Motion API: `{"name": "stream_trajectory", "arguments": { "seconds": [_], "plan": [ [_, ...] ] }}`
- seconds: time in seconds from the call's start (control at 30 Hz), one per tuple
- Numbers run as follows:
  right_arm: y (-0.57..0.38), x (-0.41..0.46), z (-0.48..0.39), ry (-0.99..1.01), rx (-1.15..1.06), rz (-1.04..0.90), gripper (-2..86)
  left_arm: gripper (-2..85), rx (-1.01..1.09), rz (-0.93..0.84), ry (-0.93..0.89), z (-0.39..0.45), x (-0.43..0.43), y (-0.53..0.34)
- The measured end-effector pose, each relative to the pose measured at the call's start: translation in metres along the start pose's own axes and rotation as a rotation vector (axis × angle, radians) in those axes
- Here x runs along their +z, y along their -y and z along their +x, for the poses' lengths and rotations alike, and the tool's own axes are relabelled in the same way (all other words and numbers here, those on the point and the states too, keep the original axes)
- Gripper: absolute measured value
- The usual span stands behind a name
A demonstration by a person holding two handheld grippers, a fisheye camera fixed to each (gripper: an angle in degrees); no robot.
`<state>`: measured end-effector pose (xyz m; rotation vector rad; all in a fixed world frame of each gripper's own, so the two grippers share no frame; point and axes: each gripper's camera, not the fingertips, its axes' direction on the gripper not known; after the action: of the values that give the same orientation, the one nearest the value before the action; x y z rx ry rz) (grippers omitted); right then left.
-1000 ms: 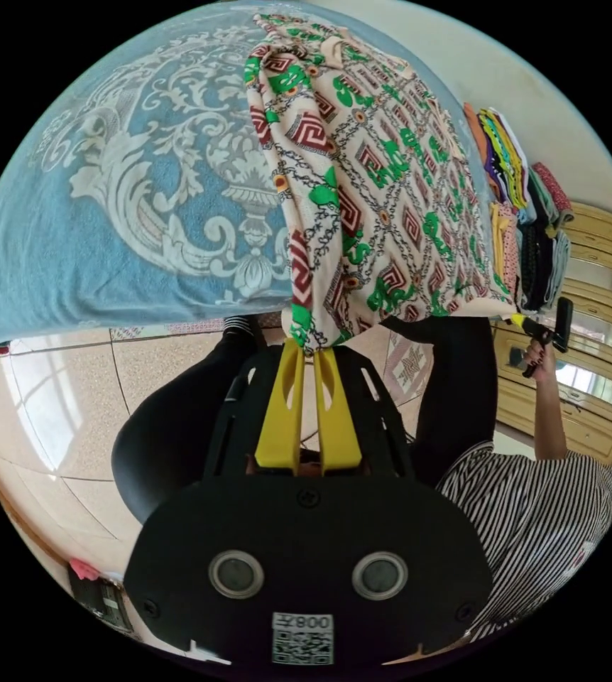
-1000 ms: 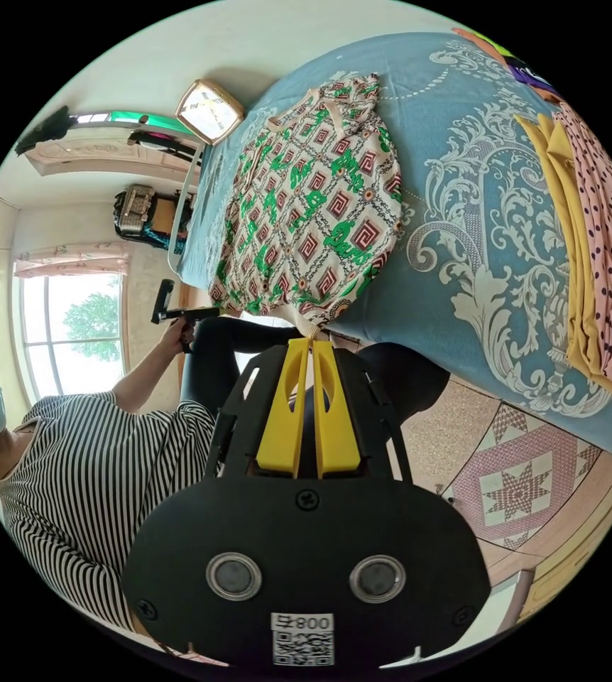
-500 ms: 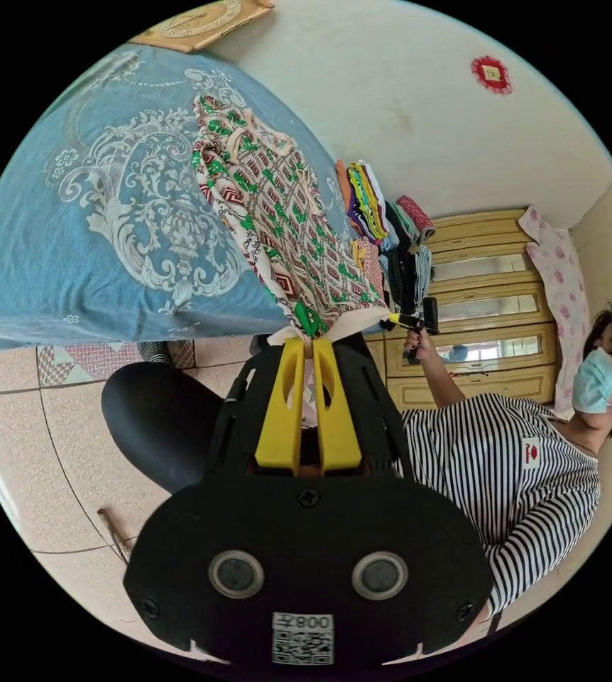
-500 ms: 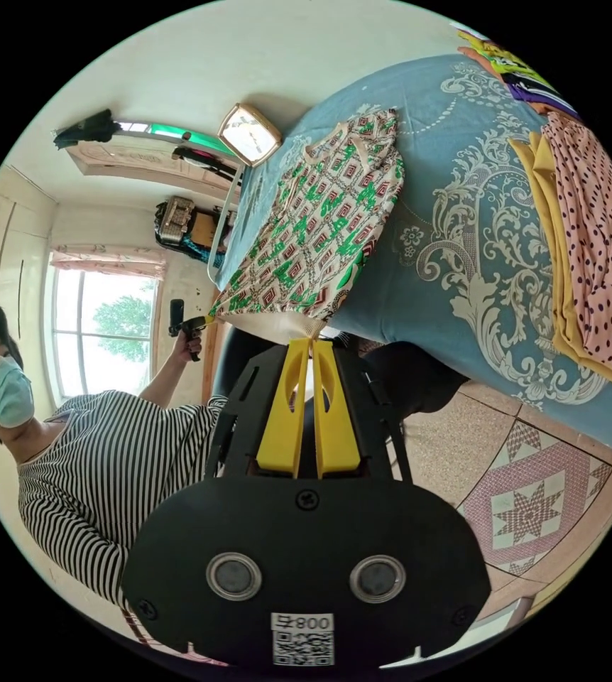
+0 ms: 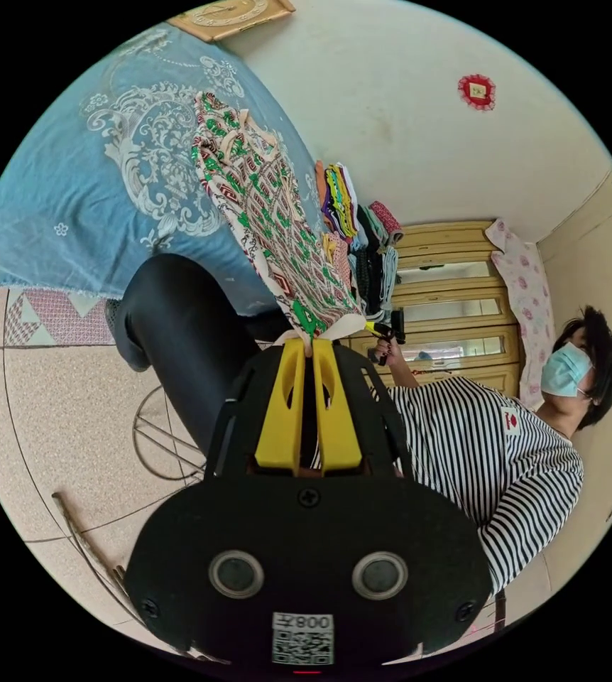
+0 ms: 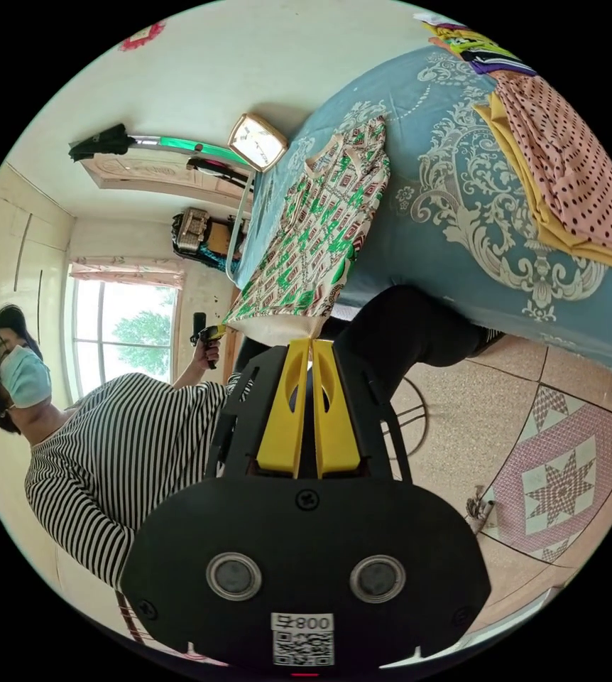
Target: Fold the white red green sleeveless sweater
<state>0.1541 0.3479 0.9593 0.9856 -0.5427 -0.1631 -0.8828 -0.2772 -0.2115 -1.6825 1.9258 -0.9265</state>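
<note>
Both claws [image 5: 311, 343] [image 6: 311, 342] pinching the sweater [image 5: 263, 206] hem; clothes stack [image 5: 359, 245] in left view, window [image 6: 118, 327] in right.

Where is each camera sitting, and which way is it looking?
Left gripper view: rides behind the left gripper, looking along the white, red and green patterned sweater over the blue bedspread; striped sleeve and black-trousered leg show.
Right gripper view: rides behind the right gripper, facing the sweater, bedspread and window; striped sleeve shows.
Shared: sweater, bedspread, and each other's gripper clamping the hem's far corner.
</note>
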Motion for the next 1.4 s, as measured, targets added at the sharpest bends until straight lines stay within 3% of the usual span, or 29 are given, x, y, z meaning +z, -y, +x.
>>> {"name": "stream_trajectory", "arguments": {
  "seconds": [0.23, 0.5, 0.87, 1.4],
  "plan": [
    [0.017, 0.004, 0.024, 0.031, 0.046, 0.017, 0.2, 2.4, -0.066, 0.012, -0.058, -0.028, -0.002, 0.011],
    [0.093, -0.005, 0.024, 0.003, -0.012, 0.043, 0.3, 2.5, -0.002, 0.040, -0.056, -0.026, -0.019, 0.087],
    [0.284, -0.019, 0.030, -0.039, -0.090, 0.122, 0.3, 2.5, 0.043, 0.167, -0.057, -0.037, -0.053, 0.247],
    [0.567, 0.047, 0.114, -0.086, -0.035, 0.017, 0.3, 2.6, -0.073, 0.215, 0.015, -0.130, -0.057, 0.479]
  ]
}}
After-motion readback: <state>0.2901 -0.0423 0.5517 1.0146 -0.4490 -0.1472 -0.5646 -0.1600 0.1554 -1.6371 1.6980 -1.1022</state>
